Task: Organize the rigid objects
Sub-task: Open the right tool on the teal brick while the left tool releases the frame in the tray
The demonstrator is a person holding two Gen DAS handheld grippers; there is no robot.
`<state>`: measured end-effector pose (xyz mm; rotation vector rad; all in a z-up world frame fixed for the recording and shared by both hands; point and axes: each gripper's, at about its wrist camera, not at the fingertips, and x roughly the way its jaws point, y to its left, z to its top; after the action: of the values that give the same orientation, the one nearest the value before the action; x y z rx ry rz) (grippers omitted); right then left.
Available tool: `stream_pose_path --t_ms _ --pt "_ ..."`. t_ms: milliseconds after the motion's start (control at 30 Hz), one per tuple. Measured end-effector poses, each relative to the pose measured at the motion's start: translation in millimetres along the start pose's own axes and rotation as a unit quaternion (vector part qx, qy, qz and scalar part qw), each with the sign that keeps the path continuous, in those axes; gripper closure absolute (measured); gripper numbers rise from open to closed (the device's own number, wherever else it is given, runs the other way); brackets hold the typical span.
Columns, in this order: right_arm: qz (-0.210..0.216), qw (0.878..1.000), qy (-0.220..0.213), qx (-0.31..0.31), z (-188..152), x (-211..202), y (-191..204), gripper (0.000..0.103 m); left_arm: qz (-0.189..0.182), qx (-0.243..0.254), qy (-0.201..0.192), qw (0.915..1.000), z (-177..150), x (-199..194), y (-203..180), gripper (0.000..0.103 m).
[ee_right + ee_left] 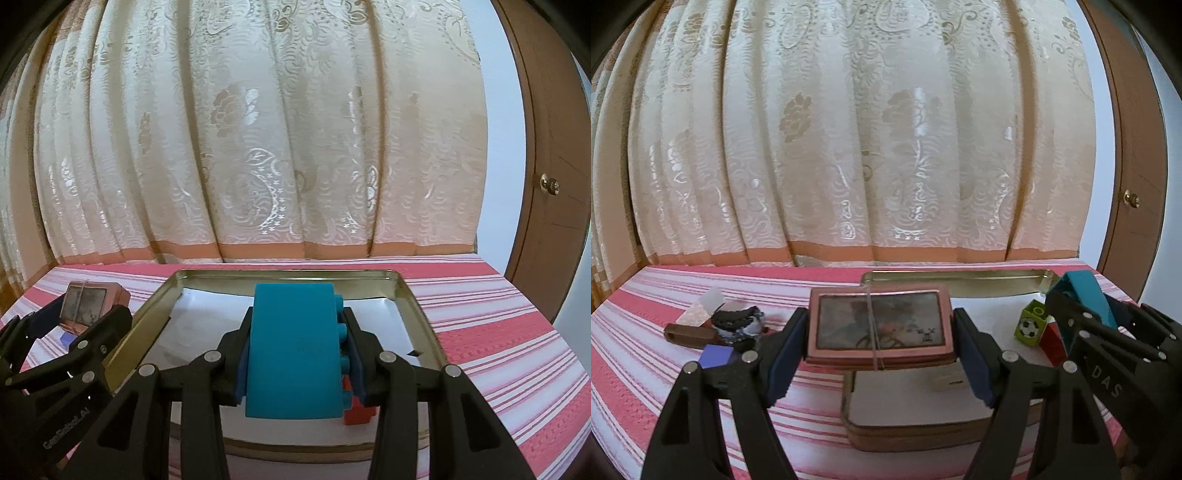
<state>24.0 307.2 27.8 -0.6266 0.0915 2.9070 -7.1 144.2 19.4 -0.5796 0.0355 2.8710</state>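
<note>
The left gripper [879, 345] clamps a pink-framed picture box [879, 325] by its two short ends, jaws set wide, lifting it clear of the striped pink cloth [646, 332]. The right gripper [295, 354] pinches a teal building block [291, 347] at a narrower spread — studs facing its right finger — above the metal tray [417, 306]. Taking the tray as landmark: a red block [360, 408] lies inside it, below the teal block; a green football cube [1030, 325] sits beside the red block; the picture box hangs to the tray's left; a wooden stick [689, 334] and dark fabric scraps [738, 319] lie farther left.
</note>
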Motion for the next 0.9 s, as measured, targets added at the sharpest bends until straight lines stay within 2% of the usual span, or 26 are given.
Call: stream_pose_path --t_ms 467,900 --pt "-0.028 1.0 0.004 0.011 4 10 -35 0.058 -0.018 0.014 0.013 0.9997 5 18 -31 0.026" --pt "-0.053 0.998 0.028 0.021 8 31 -57 0.058 -0.013 0.025 0.027 0.9992 10 35 -51 0.026"
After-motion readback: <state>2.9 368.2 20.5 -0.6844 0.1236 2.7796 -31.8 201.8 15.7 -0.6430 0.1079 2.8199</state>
